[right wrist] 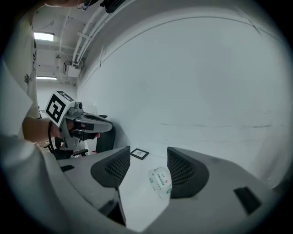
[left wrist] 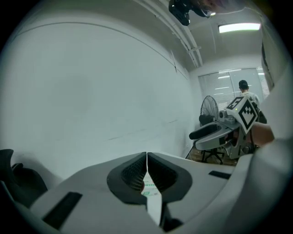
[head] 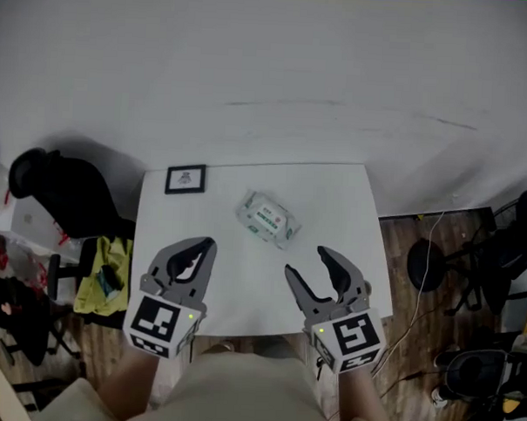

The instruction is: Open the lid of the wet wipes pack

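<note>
The wet wipes pack (head: 267, 218), white with a green label, lies flat near the middle of the white table (head: 342, 200), its lid down. My left gripper (head: 207, 244) hovers over the table's near left, shut on nothing, a short way short of the pack. My right gripper (head: 306, 260) is open at the near right, empty, jaws pointing towards the pack. In the right gripper view the pack (right wrist: 160, 181) lies between and beyond the open jaws (right wrist: 147, 161). In the left gripper view the touching pads (left wrist: 146, 157) hide most of the pack (left wrist: 149, 188).
A small black-framed card (head: 185, 178) sits at the table's far left corner. A black chair (head: 55, 187) and a yellow-green cloth (head: 108, 273) are left of the table; a black stand (head: 427, 260) and cables are on the wooden floor to the right. A white wall rises behind.
</note>
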### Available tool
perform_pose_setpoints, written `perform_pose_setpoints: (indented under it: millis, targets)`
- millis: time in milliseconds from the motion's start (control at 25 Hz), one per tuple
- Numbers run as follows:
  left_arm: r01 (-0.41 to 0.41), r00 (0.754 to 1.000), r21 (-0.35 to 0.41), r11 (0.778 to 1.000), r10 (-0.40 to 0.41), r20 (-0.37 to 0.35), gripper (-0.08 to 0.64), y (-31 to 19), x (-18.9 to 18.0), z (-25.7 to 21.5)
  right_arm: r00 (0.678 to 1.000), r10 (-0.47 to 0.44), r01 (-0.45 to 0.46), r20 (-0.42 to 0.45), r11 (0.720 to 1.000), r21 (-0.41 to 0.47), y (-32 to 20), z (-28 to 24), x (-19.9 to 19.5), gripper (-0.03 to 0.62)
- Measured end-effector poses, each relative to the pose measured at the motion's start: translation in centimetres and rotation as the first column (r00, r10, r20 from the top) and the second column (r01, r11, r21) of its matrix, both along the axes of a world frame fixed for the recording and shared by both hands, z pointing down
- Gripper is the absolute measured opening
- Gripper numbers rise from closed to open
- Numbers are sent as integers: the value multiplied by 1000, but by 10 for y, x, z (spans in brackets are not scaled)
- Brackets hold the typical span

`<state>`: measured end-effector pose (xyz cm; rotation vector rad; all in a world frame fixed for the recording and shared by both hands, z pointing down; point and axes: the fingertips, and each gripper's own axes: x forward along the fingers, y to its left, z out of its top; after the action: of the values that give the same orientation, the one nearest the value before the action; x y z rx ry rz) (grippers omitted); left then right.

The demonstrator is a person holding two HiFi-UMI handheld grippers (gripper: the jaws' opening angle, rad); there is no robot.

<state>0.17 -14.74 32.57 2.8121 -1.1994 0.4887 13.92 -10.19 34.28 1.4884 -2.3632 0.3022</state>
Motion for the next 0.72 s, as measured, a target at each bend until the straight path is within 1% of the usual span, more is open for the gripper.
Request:
perform_pose_setpoints:
  millis: [120, 240, 320, 400, 520, 600, 720]
  targets:
    - [42, 999, -3, 999, -42, 33, 25, -17, 13, 4, 998, -48, 46, 29, 998, 38, -28, 2, 14, 252]
    - [82, 996, -8, 997, -82, 43, 25, -24, 23, 5, 996, -94, 94, 1, 996, -9, -41, 8, 28, 252]
    - [105, 993, -2, 994, -105, 49, 25, -27, 28, 4, 992, -124, 124, 16, 992, 14, -51, 8, 32, 252]
    - [124, 991, 8, 992, -124, 51, 25, -27, 30, 2, 986, -163, 162, 31, 986, 25, -55, 3, 31, 252]
    - [152, 988, 15, 988, -153, 39, 25, -28, 27, -4, 976, -207, 202, 66, 976, 76, -60, -7, 25, 252]
    - [170, 985, 17, 985, -170, 35, 25, -30, 22, -6, 974, -223, 219, 50, 973, 76, -63, -5, 20, 252]
    - [180, 983, 9, 984, -180, 33, 25, -32, 16, -4, 973, -232, 231, 16, 972, 47, -65, 5, 15, 252]
